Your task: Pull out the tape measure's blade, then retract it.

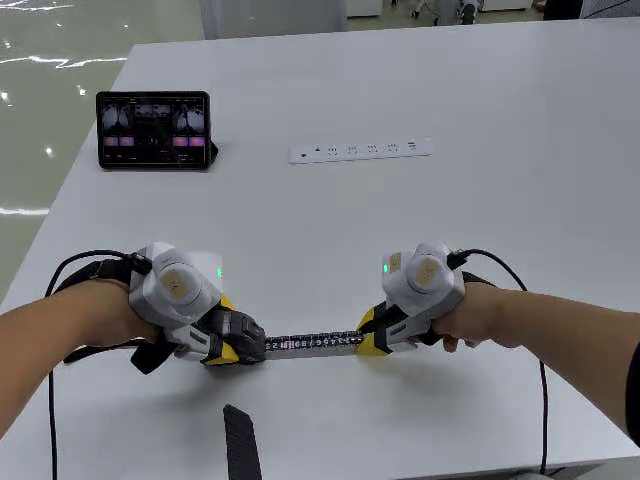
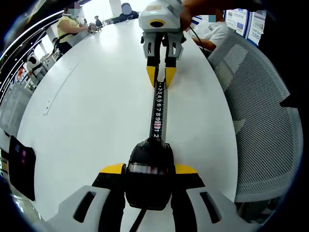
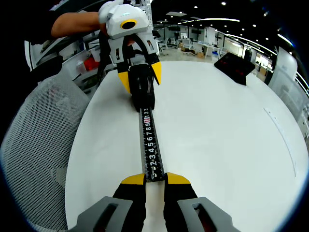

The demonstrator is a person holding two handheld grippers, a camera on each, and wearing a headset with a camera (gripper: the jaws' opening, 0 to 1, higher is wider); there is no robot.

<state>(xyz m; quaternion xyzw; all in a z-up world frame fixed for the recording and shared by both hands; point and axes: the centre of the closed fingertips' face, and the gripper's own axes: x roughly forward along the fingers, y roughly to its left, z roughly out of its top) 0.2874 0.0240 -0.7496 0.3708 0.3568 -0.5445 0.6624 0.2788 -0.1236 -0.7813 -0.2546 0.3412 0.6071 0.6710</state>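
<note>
Closest to my left lens, the left gripper (image 2: 149, 169) has its yellow-tipped jaws clamped on the sides of the tape measure (image 2: 149, 181), a chunky black case with rounded corners and a glossy band across its top. Whatever leaves the case at the bottom is cut off by the picture edge. The blade (image 2: 158, 108) runs straight out from it, a narrow dark strip with white numerals and one red mark, lying flat on the smooth white table (image 2: 87, 106).

At its far end the right gripper (image 2: 161, 77) has its jaws pinched together on the blade tip. From the right gripper view I see the blade end between the yellow pads (image 3: 133, 180), but the end hook is hidden, so I cannot make it out.

The head view adds a tablet (image 1: 153, 129) with a lit screen, a white power strip (image 1: 360, 151) well beyond the grippers, and a black strap (image 1: 238, 440) cut by the lower edge. The left gripper view alone gives me a grey mesh chair (image 2: 260, 121) beside the table.
</note>
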